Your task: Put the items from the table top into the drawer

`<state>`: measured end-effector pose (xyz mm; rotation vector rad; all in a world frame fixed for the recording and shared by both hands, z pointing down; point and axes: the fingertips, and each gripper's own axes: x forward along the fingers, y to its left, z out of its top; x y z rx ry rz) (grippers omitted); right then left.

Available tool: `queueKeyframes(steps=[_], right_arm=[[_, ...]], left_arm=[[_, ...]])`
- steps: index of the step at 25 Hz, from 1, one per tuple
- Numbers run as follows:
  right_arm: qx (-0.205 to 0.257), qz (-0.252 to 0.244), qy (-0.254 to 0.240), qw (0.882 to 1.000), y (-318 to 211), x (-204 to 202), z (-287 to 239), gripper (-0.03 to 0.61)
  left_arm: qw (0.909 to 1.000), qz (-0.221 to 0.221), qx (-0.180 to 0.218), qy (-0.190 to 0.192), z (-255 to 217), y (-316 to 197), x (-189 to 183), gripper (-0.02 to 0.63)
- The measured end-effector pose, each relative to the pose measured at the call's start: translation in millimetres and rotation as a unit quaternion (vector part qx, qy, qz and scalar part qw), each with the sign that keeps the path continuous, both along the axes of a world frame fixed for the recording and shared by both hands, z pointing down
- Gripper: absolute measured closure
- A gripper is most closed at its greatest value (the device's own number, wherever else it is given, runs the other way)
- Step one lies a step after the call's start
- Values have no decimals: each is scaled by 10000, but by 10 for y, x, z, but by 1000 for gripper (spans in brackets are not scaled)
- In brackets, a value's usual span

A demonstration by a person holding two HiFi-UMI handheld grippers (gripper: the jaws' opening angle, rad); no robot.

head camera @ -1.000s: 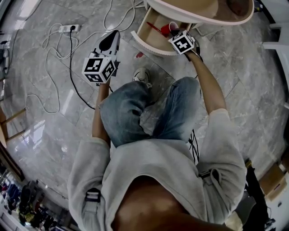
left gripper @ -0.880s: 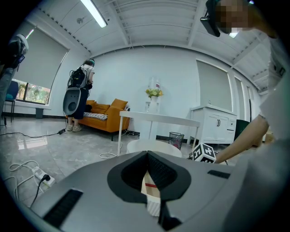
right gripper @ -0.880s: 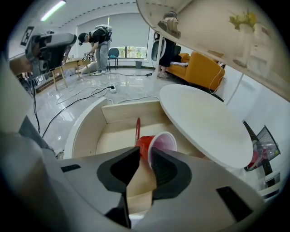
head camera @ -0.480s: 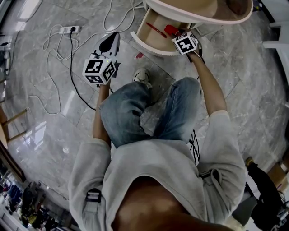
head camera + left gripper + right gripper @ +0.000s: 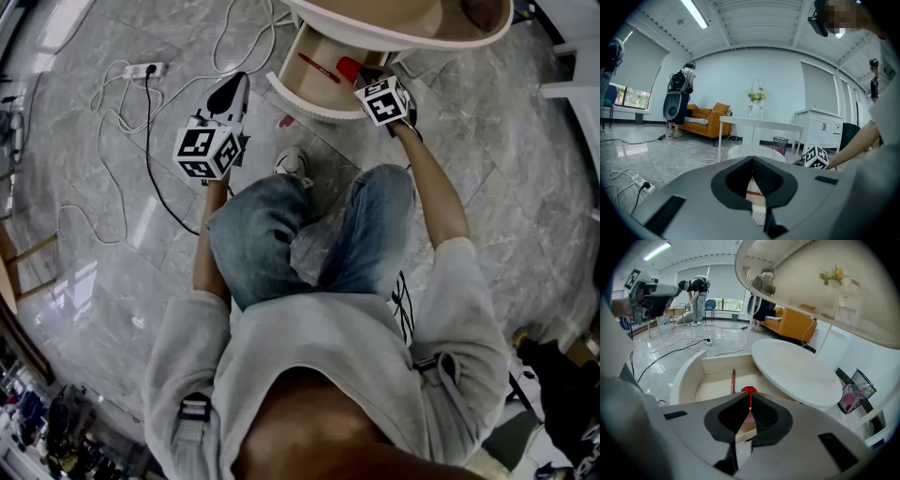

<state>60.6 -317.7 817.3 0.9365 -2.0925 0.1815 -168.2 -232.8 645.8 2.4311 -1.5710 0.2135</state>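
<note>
Marble flooring fills most of the head view, with white cables and a power strip trailing across it. At the top edge stands a round table, and its curved drawer is pulled out beneath the top. The person sits facing it in a grey hoodie and jeans, one sneaker planted just short of the drawer front.

The left gripper is held out over the floor to the left of the drawer, well clear of it. Its jaws are clenched tip to tip with nothing caught between them.

The right gripper hangs over the near right part of the open drawer, angled down into it. Its jaws are closing and have all but met, empty.

Just beyond its tips a red cup lies inside the drawer. A slim red stick lies beside the cup on the drawer floor.
</note>
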Motion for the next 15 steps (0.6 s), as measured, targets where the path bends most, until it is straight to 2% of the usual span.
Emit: queueKeyframes(steps=[6,10,15], right_arm=[[177,14,-255,9995,82,-9,-209,552],[459,127,-770,9959,173,-49,-581,554],[856,361,-1421,9855,325,11,-1092,554]], left_arm=[[10000,9,66,13,-84,46,36,598],[9999,18,158,17,-197,79,67,598],[9995,15,306,-2,-373,148,96,598]])
